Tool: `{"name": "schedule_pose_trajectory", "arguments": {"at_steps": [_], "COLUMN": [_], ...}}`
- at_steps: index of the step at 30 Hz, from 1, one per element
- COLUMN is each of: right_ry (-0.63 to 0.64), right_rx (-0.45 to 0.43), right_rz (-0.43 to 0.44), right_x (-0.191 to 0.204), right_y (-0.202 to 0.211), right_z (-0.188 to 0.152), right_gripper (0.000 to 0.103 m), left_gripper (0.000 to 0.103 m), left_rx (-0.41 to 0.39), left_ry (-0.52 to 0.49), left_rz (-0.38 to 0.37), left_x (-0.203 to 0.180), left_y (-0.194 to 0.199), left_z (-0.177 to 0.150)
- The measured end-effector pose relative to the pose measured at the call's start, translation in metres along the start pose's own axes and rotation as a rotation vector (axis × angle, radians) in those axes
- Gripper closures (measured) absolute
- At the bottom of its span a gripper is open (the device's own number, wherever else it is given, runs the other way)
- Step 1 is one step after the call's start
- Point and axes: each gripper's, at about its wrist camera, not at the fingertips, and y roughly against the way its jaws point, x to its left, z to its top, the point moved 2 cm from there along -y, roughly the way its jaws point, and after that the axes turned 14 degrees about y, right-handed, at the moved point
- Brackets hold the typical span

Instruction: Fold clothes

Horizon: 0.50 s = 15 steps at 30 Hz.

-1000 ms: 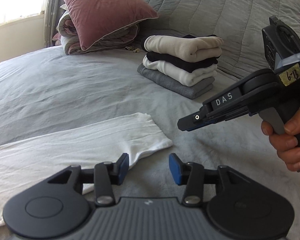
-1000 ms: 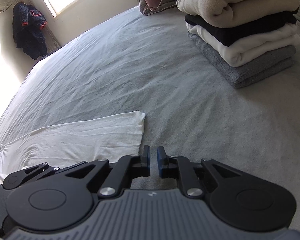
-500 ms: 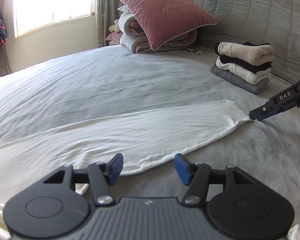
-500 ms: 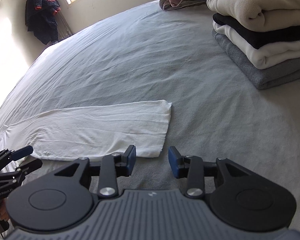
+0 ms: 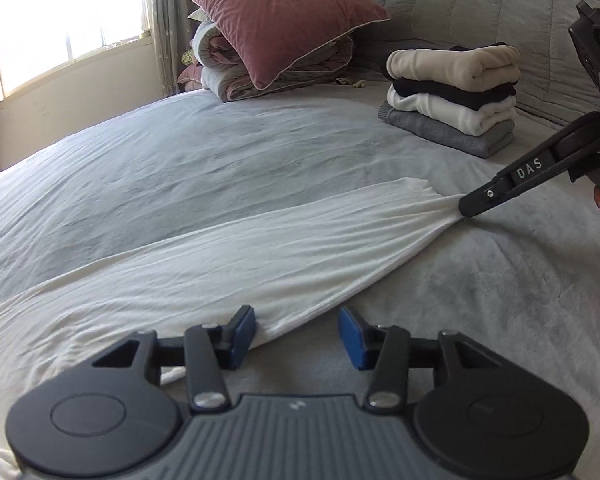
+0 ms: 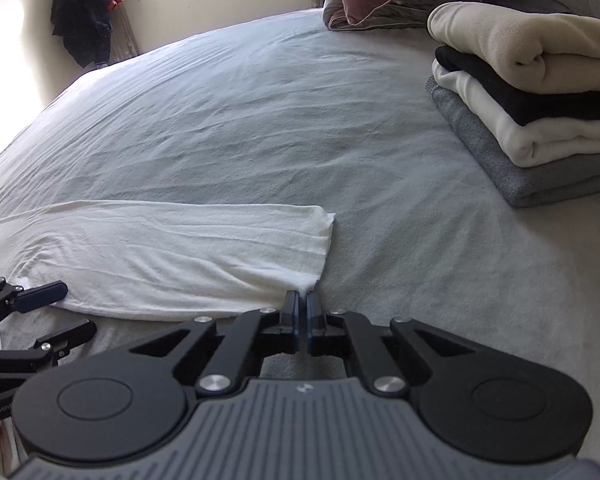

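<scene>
Bed (image 6: 260,120) wide open btwn white garment (image 6: 180,252) & window wall, free passage there; blocked at the far right by stack of folded clothes (image 5: 456,96) w/ pink pillow (image 5: 284,16) on rolled blankets (image 5: 236,64) behind, headboard side.

pink pillow (image 5: 284,16) (on rolled bedding)

Two wrist fisheyes, each low behind its own claw, look down across the bed (image 5: 180,168); both take in the white cloth (image 6: 172,256) and folded stack (image 5: 456,100).
</scene>
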Motion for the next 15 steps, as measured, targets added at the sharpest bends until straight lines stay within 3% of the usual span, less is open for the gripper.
{"name": "schedule_pose_trajectory", "arguments": {"at_steps": [6,7,10,11,13,15], "right_ry": [-0.008,-0.011,-0.059,-0.082,-0.131,-0.169], "right_rx": [0.037,0.039,0.034,0.030,0.016,0.000], "right_rz": [0.021,0.023,0.042,0.051,0.072,0.097], "right_x": [-0.004,-0.005,-0.013,-0.016,-0.023,-0.026], "right_y": [-0.004,-0.003,0.004,0.007,0.012,0.015], "right_z": [-0.003,-0.003,-0.005,-0.006,-0.008,-0.008], "right_gripper": [0.098,0.095,0.086,0.084,0.067,0.062], "left_gripper": [0.059,0.053,0.053,0.053,0.052,0.051], "left_rx": [0.033,0.044,0.068,0.066,0.060,0.062], "left_ry": [-0.030,-0.016,0.027,0.037,0.058,0.057], "left_rz": [-0.100,-0.129,-0.199,-0.203,-0.209,-0.198], "left_x": [-0.024,-0.024,-0.020,-0.018,-0.015,-0.015], "left_y": [-0.004,-0.005,-0.008,-0.011,-0.018,-0.030], "left_z": [0.006,0.010,0.025,0.034,0.051,0.067]}}
